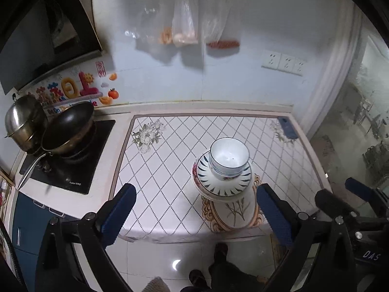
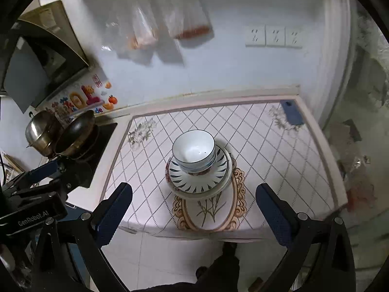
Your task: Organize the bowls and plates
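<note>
I'm holding the left gripper (image 1: 194, 209) and right gripper (image 2: 194, 209) released and empty, near the table's (image 2: 304, 170) edge. The bowls (image 2: 194, 150) are sitting nested on stacked plates (image 2: 201, 182) mid-table; stacking looks finished, so I'm judging only a check remains.

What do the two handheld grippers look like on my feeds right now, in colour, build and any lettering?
Both match: the left gripper and right gripper each have two dark blue fingers with ribbed pads, mounted on black angular linkage arms joined by silver bolts. White lettering shows on the black bodies: "GenRobot.AI" on the left unit, seen from the right wrist camera, and "DAS" on the right unit, seen from the left wrist camera. No sleeves or hands are visible.
</note>
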`<action>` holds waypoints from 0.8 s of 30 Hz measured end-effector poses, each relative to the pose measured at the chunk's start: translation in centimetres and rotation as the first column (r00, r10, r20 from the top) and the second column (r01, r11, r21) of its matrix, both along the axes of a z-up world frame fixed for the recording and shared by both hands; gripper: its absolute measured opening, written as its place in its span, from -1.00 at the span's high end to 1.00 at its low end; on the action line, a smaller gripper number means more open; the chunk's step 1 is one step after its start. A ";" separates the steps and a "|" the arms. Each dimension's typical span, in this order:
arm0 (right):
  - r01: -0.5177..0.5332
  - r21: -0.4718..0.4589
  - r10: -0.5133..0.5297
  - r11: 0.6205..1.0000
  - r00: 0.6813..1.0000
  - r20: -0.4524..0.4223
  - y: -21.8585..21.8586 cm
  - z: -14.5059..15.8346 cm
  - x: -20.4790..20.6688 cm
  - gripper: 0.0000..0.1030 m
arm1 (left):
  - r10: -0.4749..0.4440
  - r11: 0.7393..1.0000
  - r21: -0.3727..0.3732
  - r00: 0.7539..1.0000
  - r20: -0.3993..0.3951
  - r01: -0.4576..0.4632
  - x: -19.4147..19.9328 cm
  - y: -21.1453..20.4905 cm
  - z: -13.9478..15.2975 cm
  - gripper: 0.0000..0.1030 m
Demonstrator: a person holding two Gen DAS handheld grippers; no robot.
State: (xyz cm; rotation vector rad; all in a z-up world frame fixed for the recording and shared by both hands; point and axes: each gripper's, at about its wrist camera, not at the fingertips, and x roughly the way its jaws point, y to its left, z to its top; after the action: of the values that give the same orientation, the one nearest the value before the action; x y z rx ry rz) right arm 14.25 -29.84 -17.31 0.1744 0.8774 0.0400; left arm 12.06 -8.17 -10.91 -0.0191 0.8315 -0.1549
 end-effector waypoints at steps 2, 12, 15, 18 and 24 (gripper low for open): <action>0.008 -0.020 -0.007 1.000 0.999 0.036 0.4 1.9 -2.5 -1.00 | 0.003 1.000 -0.002 1.000 0.022 -0.003 -1.4 0.4 0.7 -0.99; 0.042 -0.102 -0.027 0.994 0.990 0.137 0.4 7.7 -10.2 -1.00 | 0.009 1.000 -0.010 0.997 0.079 -0.008 -6.6 0.2 3.4 -0.99; 0.048 -0.107 -0.032 0.993 0.989 0.147 -0.1 8.3 -11.1 -1.00 | 0.017 1.000 -0.001 0.994 0.107 -0.017 -7.4 -0.1 3.8 -0.99; 0.051 -0.111 -0.033 0.993 0.987 0.155 -0.7 8.6 -11.5 -1.00 | 0.020 1.000 -0.003 0.993 0.114 -0.020 -7.9 -0.4 4.1 -0.99; 0.049 -0.122 -0.027 0.991 0.984 0.177 -1.0 9.1 -12.1 -1.00 | 0.026 1.000 0.005 0.994 0.105 -0.027 -8.5 -0.8 3.9 -0.99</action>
State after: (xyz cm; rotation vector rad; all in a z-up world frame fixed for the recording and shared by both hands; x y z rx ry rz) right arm 2.11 -30.84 -8.18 0.0680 0.6985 -0.0356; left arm 3.56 -8.94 -6.99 -0.0160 0.7267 -0.1275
